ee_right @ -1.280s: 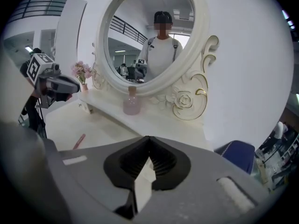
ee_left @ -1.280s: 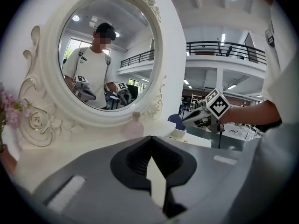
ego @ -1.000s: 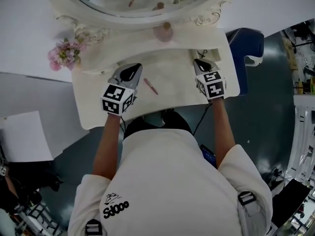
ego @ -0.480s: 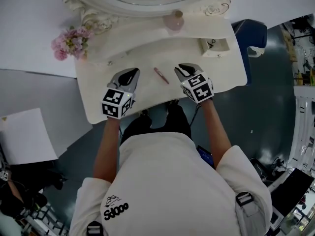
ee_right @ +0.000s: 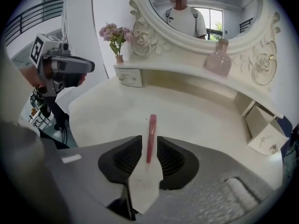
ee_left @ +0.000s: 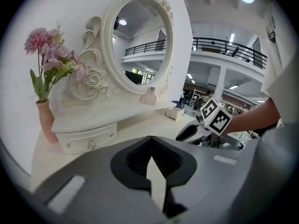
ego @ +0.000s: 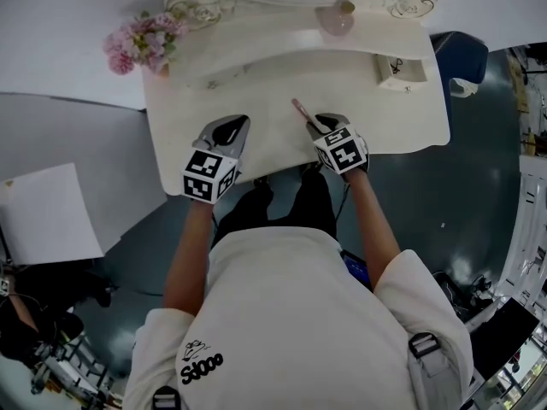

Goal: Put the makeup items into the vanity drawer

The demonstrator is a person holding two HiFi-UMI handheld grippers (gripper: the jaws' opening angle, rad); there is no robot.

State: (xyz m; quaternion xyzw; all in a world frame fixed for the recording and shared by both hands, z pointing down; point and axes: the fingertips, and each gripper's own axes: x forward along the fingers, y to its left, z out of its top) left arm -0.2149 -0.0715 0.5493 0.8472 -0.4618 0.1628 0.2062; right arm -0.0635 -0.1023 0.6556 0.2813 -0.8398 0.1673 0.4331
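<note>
White vanity counter [ego: 376, 118] seen from above, w/ a person seated at its front edge. A pink stick [ee_right: 151, 134], thin like a lip pencil, lies flat near the front edge, a bit right of ctr, pointing toward the back.

The right hand-held gripper [ego: 317, 124] is over the stick's near end. Its jaws are released and have just been opening. The stick is btwn them w/ a gap each side, so the pads aren't pressing.

The left hand-held gripper [ego: 233, 124] is near the front edge, left of ctr, clenched on nothing.

A small drawer [ego: 400, 68] stands open at the back right corner, well apart from the stick. Flowers [ego: 141, 39] are at the back left corner, and a pink bottle [ego: 335, 20] is at the back edge.

Handling, as a guess: the stick is prob. light, stiff, smooth and round, so apt to roll or slip. Best taken across its width near mid-length, jaw tips down at the counter surface, w/ a gentle squeeze. The ends may be fragile.
</note>
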